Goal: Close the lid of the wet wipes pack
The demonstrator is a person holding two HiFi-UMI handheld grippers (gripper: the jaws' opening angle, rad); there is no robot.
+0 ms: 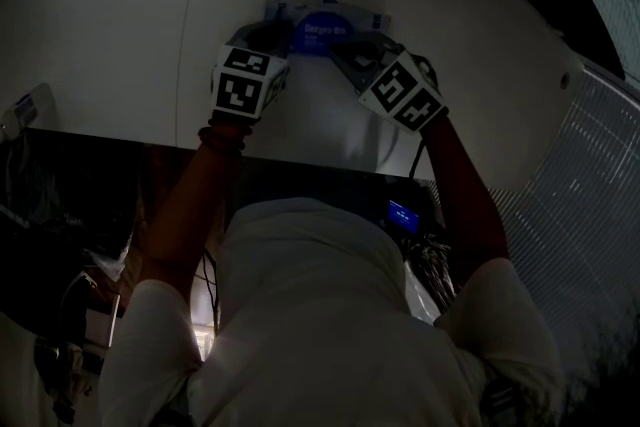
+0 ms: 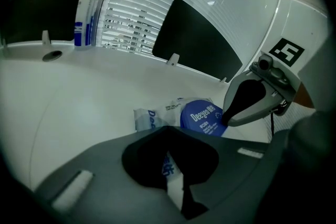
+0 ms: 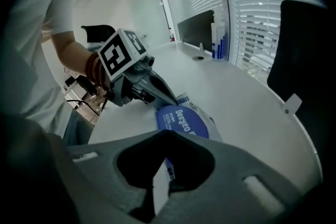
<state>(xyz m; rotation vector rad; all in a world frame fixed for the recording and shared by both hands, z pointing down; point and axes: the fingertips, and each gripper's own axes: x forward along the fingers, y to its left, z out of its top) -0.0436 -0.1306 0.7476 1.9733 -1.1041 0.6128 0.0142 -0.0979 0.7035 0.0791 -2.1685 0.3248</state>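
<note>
A white wet wipes pack (image 1: 325, 30) with a round blue lid (image 2: 202, 119) lies flat on the white table (image 1: 120, 35); the lid (image 3: 181, 120) looks level with the pack. My left gripper (image 1: 272, 37) is shut, and its tips (image 3: 170, 101) rest at the pack's (image 3: 185, 98) left end. The pack (image 2: 147, 118) runs on beneath those jaws (image 2: 169, 131). My right gripper (image 1: 350, 55) is shut with nothing between its jaws (image 3: 167, 134). Its tip (image 2: 228, 119) sits at the lid's right edge.
A dark screen panel (image 2: 194, 39) stands behind the pack, before window blinds (image 2: 136, 13). A white and blue bottle (image 2: 84, 18) and a round cable hole (image 2: 52, 55) are at the far left. The table's curved front edge (image 1: 300, 155) runs just before the person's body.
</note>
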